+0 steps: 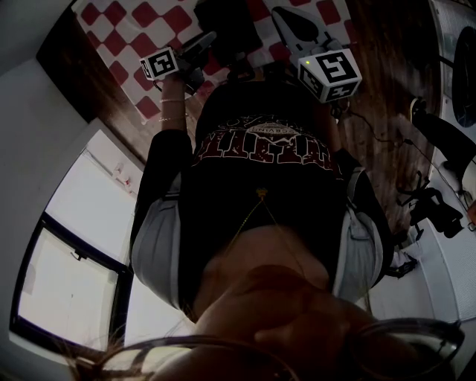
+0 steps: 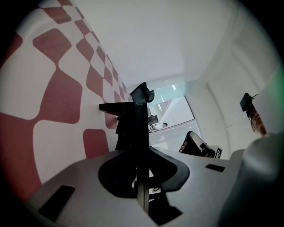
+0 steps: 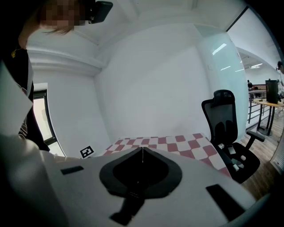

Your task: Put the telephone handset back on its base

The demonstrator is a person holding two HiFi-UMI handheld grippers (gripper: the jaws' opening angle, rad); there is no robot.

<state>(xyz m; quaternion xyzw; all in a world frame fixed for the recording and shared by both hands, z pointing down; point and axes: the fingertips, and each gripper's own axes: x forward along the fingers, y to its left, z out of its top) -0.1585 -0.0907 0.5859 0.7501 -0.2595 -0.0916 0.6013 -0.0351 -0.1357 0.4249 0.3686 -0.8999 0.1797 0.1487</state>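
Two grippers, the left gripper [image 2: 136, 106] and right gripper [image 3: 142, 150]; one checked cloth [image 1: 126, 22] at twelve o'clock; one office chair [image 3: 226, 126] at three o'clock.

The cloth [image 2: 57, 102] on the table was checked in dull red and white. The left tongs [image 2: 138, 108] were black, set in a pale grey body, and so were the right tongs [image 3: 142, 150]. Each marker cube [image 1: 329, 74] was white with black squares. The person's T-shirt [image 1: 260, 186] was black with red and white print. The office chair [image 3: 226, 119] was black and the wall [image 3: 151, 80] white.
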